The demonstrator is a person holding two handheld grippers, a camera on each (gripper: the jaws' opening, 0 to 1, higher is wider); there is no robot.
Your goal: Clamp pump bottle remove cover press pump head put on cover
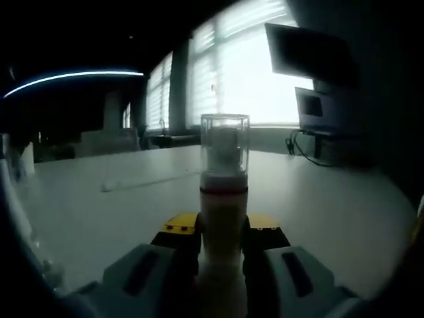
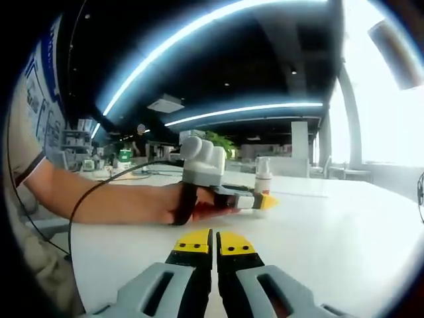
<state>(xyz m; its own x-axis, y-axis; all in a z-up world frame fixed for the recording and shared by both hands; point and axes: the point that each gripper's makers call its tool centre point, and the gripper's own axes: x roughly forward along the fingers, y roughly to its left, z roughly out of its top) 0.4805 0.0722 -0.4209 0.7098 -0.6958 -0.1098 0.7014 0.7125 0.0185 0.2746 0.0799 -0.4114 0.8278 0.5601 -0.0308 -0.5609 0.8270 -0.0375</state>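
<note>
Pump bottle steadied for uncapping

Left tongs (image 1: 222, 255) pinch the pump bottle (image 1: 223, 225) upright, clear cover (image 1: 224, 142) on; right tongs (image 2: 215, 248), pressed together, wait near the bottle.

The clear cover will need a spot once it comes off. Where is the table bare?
The white table is bare on either side of the white pump bottle with clear cover clamped in the left hand-held gripper, and ahead of the shut right hand-held gripper. Clutter sits along the far edge.
</note>
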